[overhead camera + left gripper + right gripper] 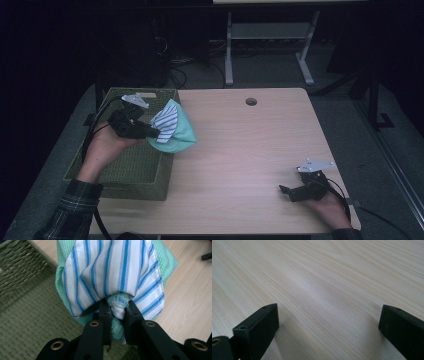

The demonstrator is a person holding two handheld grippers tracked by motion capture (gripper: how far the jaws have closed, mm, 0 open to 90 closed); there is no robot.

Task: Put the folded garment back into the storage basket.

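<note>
1. The left gripper was clamped on a bunch of cloth: a blue-and-white striped cloth folded over a mint-green cloth. In the left gripper view the two black jaws stood narrow, pinching a gathered fold of both fabrics between them.

2. The bundle hung at the right rim of the woven green basket, which sat at the left edge of the wooden table. Part of the green cloth reached out over the tabletop; whether it touched the wood could not be told.

3. The right gripper rested low at the near right of the table, well apart from the cloth. In the right gripper view its jaws stood wide with nothing but bare wood between them.

4. The cloths looked soft and light. They draped and creased freely, so they would likely sag and swing from a single pinch rather than keep any shape.

5. A hold on a gathered fold, as here, seemed sound, since thin fabric could slip if only a single edge were taken. With two layers in one pinch, the inner one might work loose.

6. Neither cloth looked fragile, though the basket's woven rim could snag them.
</note>
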